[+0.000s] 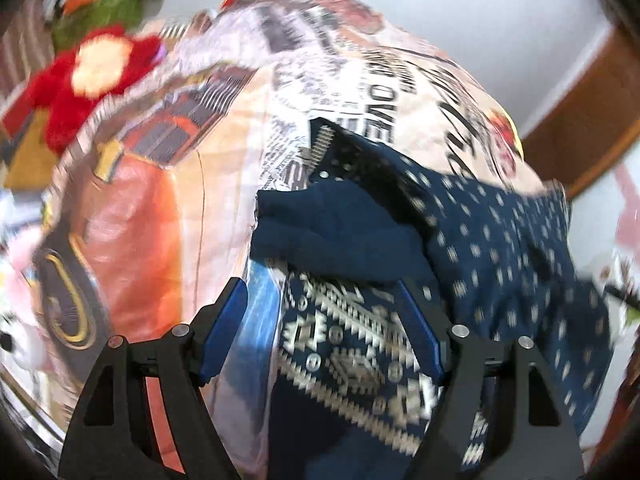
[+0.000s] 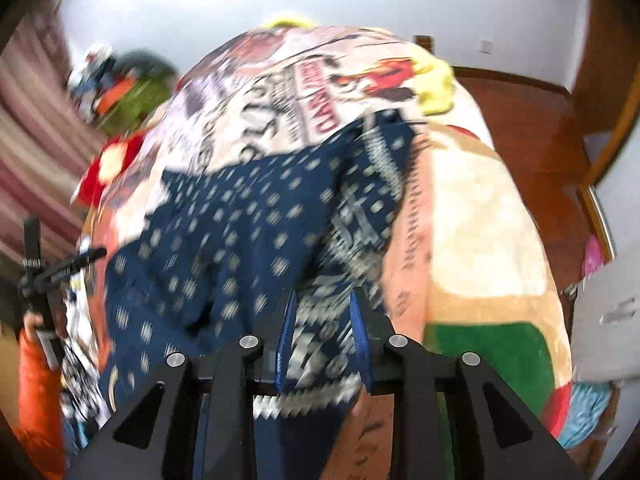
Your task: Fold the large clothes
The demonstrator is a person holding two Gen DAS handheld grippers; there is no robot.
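Note:
A large navy sweater (image 1: pixel 500 240) with white dots and a white geometric band lies on a printed blanket (image 1: pixel 160 208). In the left wrist view my left gripper (image 1: pixel 324 320) is open, its blue pads wide apart over the sweater's patterned band (image 1: pixel 348 352). In the right wrist view my right gripper (image 2: pixel 324 340) is shut on the sweater's patterned edge (image 2: pixel 320 352), with cloth between the narrow-set blue pads. The sweater (image 2: pixel 224 240) spreads away to the left there. The other gripper (image 2: pixel 52 276) shows at the far left. Both views are motion-blurred.
The blanket (image 2: pixel 480 220) covers a bed. A red plush toy (image 1: pixel 92 76) and a green one (image 1: pixel 104 8) lie at the far left. A yellow cloth (image 2: pixel 436 80) sits at the bed's far end. Wooden floor (image 2: pixel 528 128) and a white wall lie beyond.

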